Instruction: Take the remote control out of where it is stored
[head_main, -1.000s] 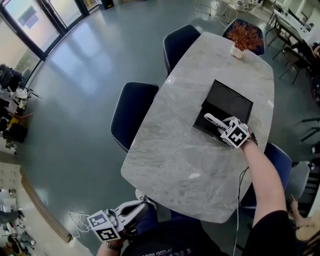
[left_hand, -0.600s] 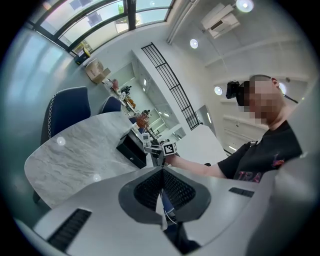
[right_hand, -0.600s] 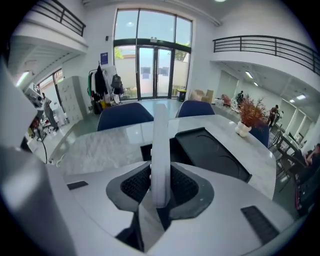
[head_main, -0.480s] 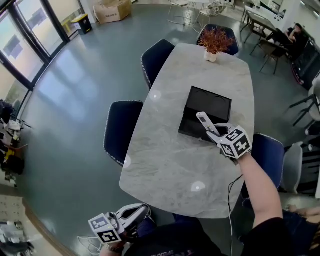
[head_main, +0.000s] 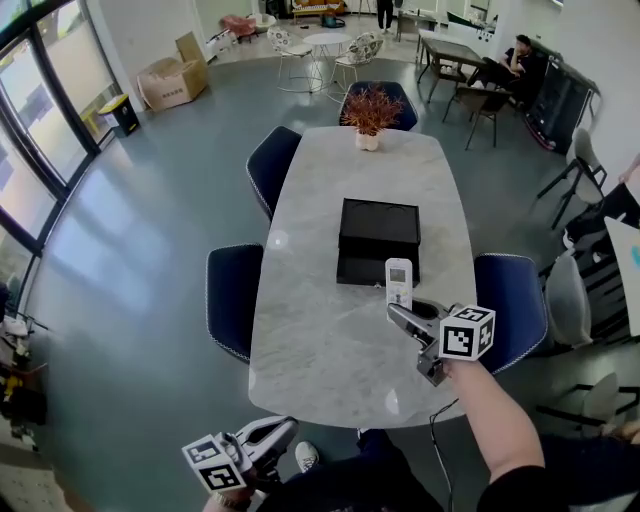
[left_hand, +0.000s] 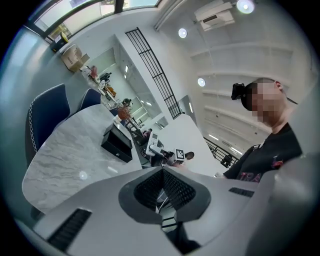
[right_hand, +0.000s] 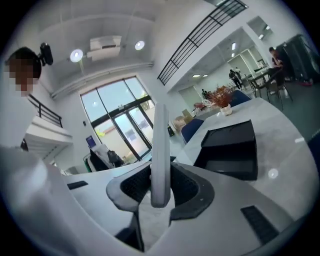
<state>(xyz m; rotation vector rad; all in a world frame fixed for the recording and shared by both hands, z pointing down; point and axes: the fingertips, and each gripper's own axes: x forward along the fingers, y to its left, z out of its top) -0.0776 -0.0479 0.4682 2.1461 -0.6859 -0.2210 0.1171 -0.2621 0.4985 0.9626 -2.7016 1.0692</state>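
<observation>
Shows a white remote control (head_main: 398, 282) raised clear of the surface (head_main: 320, 345), just in front of the black box (head_main: 378, 225), apparently its storage place. Pinched at its lower end between the pads of the right hand-held gripper (head_main: 401, 312), upright, button face turned toward the head camera. Seen edge-on in the right gripper view (right_hand: 160, 145): a thin pale slab rising from between ribbed pads pressing on both flat faces. Gripped low, probably to leave most of the body free for setting down flat.

Judged as nearly finished: out of the box, not yet laid anywhere.

Places the box near the middle of the long marble surface, front part seemingly open toward the person, interior too dark to read. Probably left open because only the remote control matters here.

Shows the left hand-held gripper (head_main: 283, 428) low beside the person's body, well apart from the surface, pads (left_hand: 142, 192) pressed together on nothing. Idle, presumably because one gripper is enough for so light a thing.

Further out: a potted plant (head_main: 368, 108) with reddish leaves at the far end of the surface, and dark blue chairs (head_main: 234, 300) along its sides.
</observation>
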